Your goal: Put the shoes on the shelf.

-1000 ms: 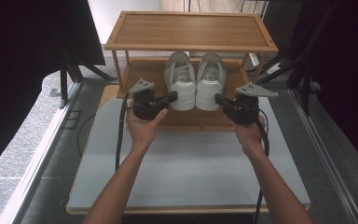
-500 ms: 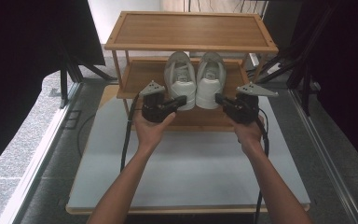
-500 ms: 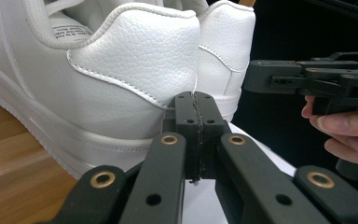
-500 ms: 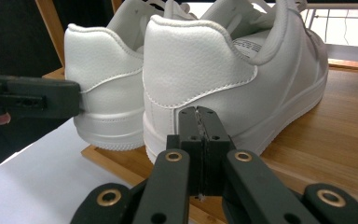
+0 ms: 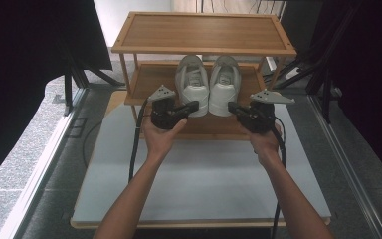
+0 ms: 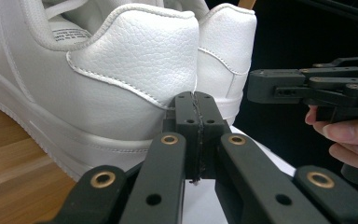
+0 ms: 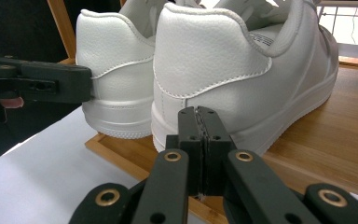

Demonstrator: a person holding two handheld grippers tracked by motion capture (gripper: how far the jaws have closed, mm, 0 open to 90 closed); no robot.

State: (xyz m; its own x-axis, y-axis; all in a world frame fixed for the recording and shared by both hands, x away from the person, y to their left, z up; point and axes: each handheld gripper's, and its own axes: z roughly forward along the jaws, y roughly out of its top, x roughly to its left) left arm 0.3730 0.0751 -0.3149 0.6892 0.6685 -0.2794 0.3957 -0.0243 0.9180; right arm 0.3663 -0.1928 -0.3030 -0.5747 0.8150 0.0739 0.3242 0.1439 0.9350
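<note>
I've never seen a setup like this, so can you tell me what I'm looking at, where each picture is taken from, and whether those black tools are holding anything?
A person sits at a table with a hand-held two-jaw tool in each hand: the left gripper and the right gripper. One picture looks down from above; the other two come from cameras riding on each gripper, looking along its black jaws. A pair of white sneakers stands heels-forward on the lower shelf of a wooden shoe rack. Both grippers are shut with nothing between the jaws, pointing at the heels.
</note>
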